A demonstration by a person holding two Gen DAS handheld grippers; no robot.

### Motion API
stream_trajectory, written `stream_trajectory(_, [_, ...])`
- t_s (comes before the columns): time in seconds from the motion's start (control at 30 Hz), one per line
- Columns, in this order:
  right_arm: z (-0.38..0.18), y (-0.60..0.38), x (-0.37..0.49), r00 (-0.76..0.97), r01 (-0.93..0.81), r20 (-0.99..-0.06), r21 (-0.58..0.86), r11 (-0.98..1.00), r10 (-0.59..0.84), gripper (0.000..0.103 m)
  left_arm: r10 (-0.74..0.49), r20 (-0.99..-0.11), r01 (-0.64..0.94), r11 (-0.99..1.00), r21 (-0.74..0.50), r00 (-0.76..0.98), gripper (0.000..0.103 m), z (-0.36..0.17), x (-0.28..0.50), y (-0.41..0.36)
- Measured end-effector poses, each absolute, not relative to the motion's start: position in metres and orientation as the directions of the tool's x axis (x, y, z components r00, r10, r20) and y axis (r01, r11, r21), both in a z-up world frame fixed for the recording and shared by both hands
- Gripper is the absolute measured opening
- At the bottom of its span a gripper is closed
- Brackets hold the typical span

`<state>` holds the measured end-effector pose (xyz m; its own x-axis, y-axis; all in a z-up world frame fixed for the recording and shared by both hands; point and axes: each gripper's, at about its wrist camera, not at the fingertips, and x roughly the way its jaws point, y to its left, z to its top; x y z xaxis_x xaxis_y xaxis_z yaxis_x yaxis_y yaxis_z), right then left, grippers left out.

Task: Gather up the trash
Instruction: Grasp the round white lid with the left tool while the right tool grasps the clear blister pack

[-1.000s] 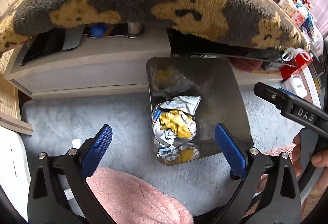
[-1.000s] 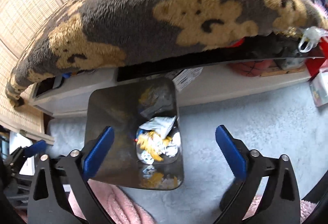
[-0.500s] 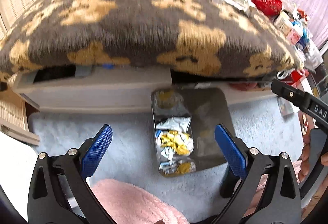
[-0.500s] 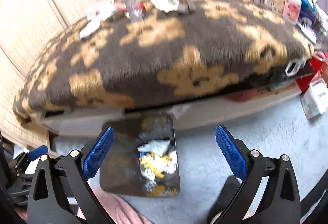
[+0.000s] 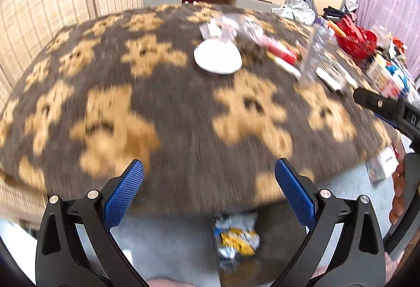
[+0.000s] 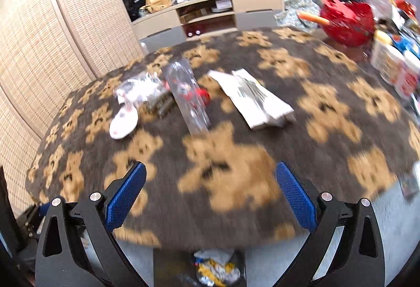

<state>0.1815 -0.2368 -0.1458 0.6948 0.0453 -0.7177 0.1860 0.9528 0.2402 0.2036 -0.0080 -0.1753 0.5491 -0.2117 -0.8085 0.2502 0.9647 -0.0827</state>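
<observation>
Your left gripper (image 5: 209,188) is hanging wide apart and empty over the bear-print blanket (image 5: 183,113), white paper disc (image 5: 217,57) lying near its far edge; clear plastic bottle (image 6: 187,98) and folded paper (image 6: 256,100) are lying mid-blanket; your right gripper (image 6: 210,191) is gaping empty, trash bin (image 6: 218,268) of wrappers sitting on the floor below.

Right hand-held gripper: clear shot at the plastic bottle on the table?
Probably yes. The right hand-held gripper is open and empty, and only bare bear-print blanket lies between it and the clear plastic bottle.
</observation>
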Motion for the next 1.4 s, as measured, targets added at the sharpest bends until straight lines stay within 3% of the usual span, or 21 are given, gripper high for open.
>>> stream_trajectory(0.27, [-0.157, -0.237, 0.237, 0.705, 0.150, -0.707, 0.226, 0.962, 0.056, 0.095, -0.149, -0.803, 0.238, 0.971, -0.009, 0.577, 0.095, -0.184, 0.285, -0.024])
stream_trajectory(0.6, [-0.170, -0.238, 0.269, 0.708, 0.143, -0.705, 0.211, 0.967, 0.048, 0.094, -0.212, -0.805, 0.312, 0.949, -0.035, 0.554, 0.095, -0.196, 0.339, -0.057])
stream_trajectory(0.73, [-0.176, -0.241, 0.274, 0.702, 0.147, -0.711, 0.210, 0.967, 0.048, 0.088, -0.190, -0.810, 0.322, 0.947, -0.002, 0.554, 0.095, -0.201, 0.354, -0.070])
stream_trajectory(0.83, [-0.179, -0.242, 0.277, 0.702, 0.146, -0.711, 0.209, 0.967, 0.047, 0.076, -0.199, -0.814, 0.327, 0.945, -0.011, 0.546, 0.090, -0.204, 0.361, -0.074])
stream_trajectory(0.9, [-0.178, -0.241, 0.278, 0.705, 0.142, -0.708, 0.207, 0.968, 0.048, 0.064, -0.228, -0.824, 0.340, 0.939, -0.045, 0.520, 0.070, -0.207, 0.365, -0.075])
stream_trajectory(0.97, [-0.176, -0.241, 0.279, 0.707, 0.133, -0.706, 0.205, 0.970, 0.052, 0.040, -0.245, -0.826, 0.336, 0.939, -0.072, 0.508, 0.067, -0.208, 0.366, -0.074])
stream_trajectory(1.0, [-0.176, -0.241, 0.279, 0.706, 0.131, -0.706, 0.205, 0.970, 0.054, 0.035, -0.248, -0.823, 0.337, 0.939, -0.074, 0.510, 0.067, -0.208, 0.365, -0.073])
stream_trajectory(1.4, [-0.158, -0.231, 0.245, 0.703, 0.106, -0.706, 0.216, 0.971, 0.080, 0.033, -0.269, -0.833, 0.335, 0.936, -0.108, 0.483, 0.065, -0.205, 0.308, -0.049])
